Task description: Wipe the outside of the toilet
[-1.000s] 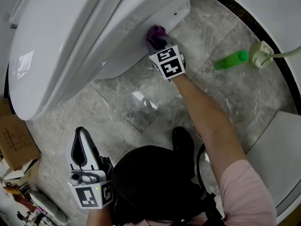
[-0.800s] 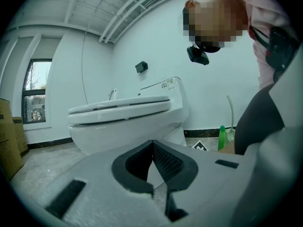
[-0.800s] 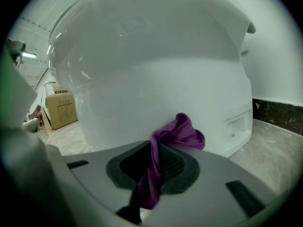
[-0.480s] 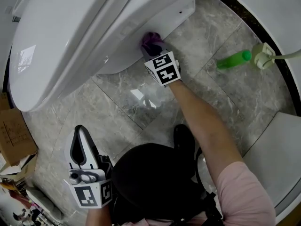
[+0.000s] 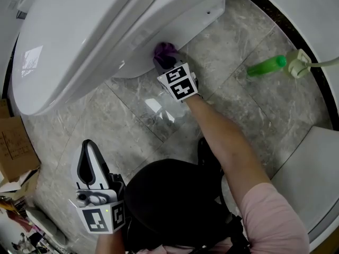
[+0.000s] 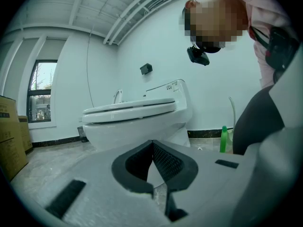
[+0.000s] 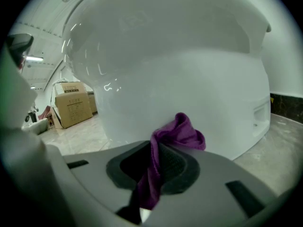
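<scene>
**Toilet** (image 5: 79,41): white, lid down, fills the upper left of the head view. Its curved side fills most of the right gripper view (image 7: 180,70).

**Cloth** (image 5: 164,52): purple and bunched, pressed against the lower side of the toilet bowl, upper centre of the head view. In the right gripper view it stands up from the jaws as a crumpled knot (image 7: 182,131) touching the white surface.

**Right gripper** (image 5: 167,61): at the toilet's side, jaws closed on the cloth, a strip of which runs down between the pads (image 7: 156,162). A bare forearm (image 5: 222,136) leads back to it from the lower right.

**Left gripper** (image 5: 90,160): lower left of the head view, well apart from the toilet. Its jaws (image 6: 152,162) meet at the tips with nothing between them.

**Bottle** (image 5: 266,66): green, lying on the grey marble floor (image 5: 228,41), upper right.

**Cardboard box** (image 5: 16,147): left edge, on the floor.
</scene>
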Tool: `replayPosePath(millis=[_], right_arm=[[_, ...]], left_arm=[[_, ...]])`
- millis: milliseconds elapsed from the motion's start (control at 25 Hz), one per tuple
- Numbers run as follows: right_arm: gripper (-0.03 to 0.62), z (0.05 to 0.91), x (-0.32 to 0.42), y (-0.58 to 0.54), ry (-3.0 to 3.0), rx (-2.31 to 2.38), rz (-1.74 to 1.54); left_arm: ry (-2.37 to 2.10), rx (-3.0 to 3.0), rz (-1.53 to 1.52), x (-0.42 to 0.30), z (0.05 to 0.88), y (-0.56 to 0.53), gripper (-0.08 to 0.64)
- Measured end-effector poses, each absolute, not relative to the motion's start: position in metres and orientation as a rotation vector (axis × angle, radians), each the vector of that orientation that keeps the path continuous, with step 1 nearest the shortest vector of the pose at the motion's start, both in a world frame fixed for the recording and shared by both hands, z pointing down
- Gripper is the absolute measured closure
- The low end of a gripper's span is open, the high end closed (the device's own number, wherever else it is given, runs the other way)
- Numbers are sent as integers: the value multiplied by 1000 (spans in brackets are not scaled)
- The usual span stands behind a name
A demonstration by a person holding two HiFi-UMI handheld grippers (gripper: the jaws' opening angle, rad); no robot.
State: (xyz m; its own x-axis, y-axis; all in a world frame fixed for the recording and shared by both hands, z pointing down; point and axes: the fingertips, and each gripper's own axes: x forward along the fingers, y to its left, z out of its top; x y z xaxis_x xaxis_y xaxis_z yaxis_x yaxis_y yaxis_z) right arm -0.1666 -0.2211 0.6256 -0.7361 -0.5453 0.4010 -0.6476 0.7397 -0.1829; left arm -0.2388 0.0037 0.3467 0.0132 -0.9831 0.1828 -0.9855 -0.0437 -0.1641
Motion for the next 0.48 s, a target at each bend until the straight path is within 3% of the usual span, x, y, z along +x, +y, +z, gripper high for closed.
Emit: replayPosePath(millis=[480], right_arm=[[537, 630, -240, -159, -2649, 711, 461]], left_arm=[[-2254, 2150, 387, -271, 337, 38, 552]])
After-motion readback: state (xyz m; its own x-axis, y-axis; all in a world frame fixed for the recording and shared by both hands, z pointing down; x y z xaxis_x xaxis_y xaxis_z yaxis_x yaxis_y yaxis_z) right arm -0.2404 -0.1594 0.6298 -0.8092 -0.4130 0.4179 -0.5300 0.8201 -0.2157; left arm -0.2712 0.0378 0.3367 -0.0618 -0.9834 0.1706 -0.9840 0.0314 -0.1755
